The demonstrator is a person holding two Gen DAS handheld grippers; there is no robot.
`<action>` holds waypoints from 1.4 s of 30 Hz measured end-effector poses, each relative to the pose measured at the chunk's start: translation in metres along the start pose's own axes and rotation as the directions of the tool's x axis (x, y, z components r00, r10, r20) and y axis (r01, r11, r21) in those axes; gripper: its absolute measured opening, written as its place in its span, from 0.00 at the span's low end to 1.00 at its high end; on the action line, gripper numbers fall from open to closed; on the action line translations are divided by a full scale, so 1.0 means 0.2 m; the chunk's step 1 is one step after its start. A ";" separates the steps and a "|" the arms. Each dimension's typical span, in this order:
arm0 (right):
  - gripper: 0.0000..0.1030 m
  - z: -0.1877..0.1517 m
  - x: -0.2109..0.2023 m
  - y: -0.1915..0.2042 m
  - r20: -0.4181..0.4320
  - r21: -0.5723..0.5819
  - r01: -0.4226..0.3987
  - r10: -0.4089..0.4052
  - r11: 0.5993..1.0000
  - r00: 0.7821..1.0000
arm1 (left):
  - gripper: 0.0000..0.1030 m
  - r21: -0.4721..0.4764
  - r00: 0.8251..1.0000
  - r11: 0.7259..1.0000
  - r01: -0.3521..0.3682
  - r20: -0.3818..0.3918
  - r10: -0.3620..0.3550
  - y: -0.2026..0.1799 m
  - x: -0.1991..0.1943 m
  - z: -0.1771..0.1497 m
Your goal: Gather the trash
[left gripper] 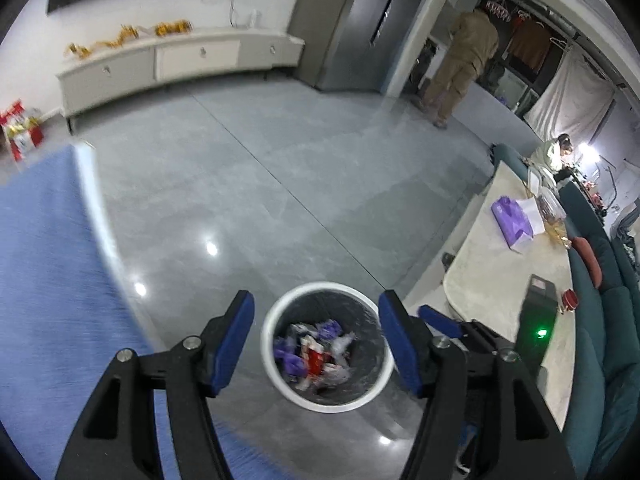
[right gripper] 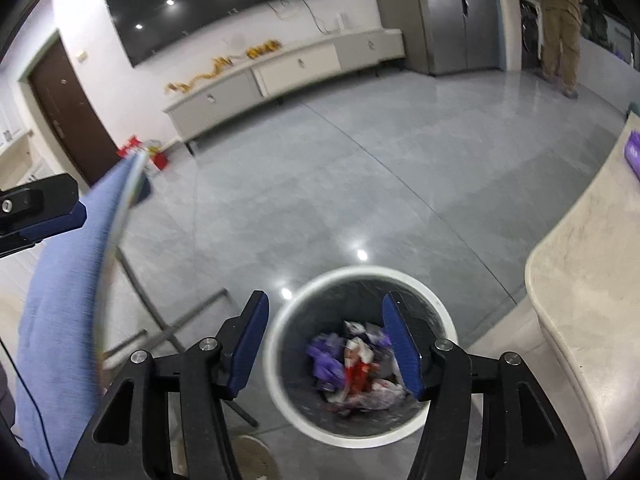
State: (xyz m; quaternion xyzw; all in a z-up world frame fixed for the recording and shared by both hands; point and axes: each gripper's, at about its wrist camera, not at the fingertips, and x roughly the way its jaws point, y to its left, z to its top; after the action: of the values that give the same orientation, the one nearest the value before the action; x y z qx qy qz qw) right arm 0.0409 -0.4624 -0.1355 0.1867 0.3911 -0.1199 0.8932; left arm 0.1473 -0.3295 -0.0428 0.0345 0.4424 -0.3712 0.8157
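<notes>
Both grippers hang over the round white-rimmed waste bin with its dark liner (left gripper: 327,346), tilted downward so that each wrist camera looks straight into its mouth. On the left gripper (left gripper: 316,342) the blue-padded jaws stand apart with nothing between them, and the right gripper (right gripper: 325,346) is the same, jaws spread and empty; I take that as the pose of tools that have nothing left to carry, held above the bin rather than beside it. The trash itself, a crumpled heap of purple, red and white wrappers (right gripper: 352,364), lies at the bottom of the bin, which stands on the glossy grey tiled floor (left gripper: 256,200) between a worktop under a blue cloth (left gripper: 44,264) and a pale beige stone-topped worktop (left gripper: 504,264). That spot lets either side feed it. The heap is blurred, so I cannot tell the pieces apart. On the beige worktop a purple plastic packet (left gripper: 512,220) lies well apart from the bin, perhaps the next thing to fetch.
</notes>
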 end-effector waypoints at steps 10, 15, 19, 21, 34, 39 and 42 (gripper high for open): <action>0.65 0.02 -0.35 0.48 0.109 -0.145 -0.113 0.130 0.983 0.986 | 0.65 0.015 0.956 0.973 -0.229 0.193 0.222 0.40 -0.81 -0.21; 0.73 -0.02 -0.46 0.72 0.133 -0.213 -0.165 0.196 0.963 0.972 | 0.70 -0.045 0.927 0.953 -0.300 0.221 0.302 0.62 -1.08 -0.39; 0.78 -0.04 -0.52 0.90 0.143 -0.254 -0.198 0.239 0.947 0.960 | 0.71 -0.096 0.879 0.916 -0.391 0.256 0.402 0.74 -1.28 -0.56; 0.80 -0.07 -0.55 0.99 0.149 -0.278 -0.210 0.258 0.937 0.955 | 0.71 -0.111 0.854 0.896 -0.430 0.271 0.444 0.77 -1.34 -0.63; 0.94 -0.26 -0.65 1.30 0.218 -0.347 -0.138 0.223 0.928 0.950 | 0.91 -0.178 0.688 0.798 -0.576 0.423 0.590 0.69 -1.57 -0.92; 0.95 -0.29 -0.70 1.33 0.264 -0.365 -0.093 0.199 0.926 0.944 | 0.91 -0.233 0.671 0.794 -0.562 0.432 0.602 0.69 -1.55 -0.93; 0.96 -0.30 -0.73 1.34 0.289 -0.367 -0.067 0.182 0.928 0.940 | 0.91 -0.251 0.669 0.793 -0.556 0.431 0.605 0.69 -1.53 -0.94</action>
State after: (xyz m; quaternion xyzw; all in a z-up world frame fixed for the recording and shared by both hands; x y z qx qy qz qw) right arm 0.0013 -0.1844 -0.0002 0.0266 0.2444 -0.0188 0.9691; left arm 0.0024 0.0186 0.0342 0.0380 0.2040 -0.0660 0.9760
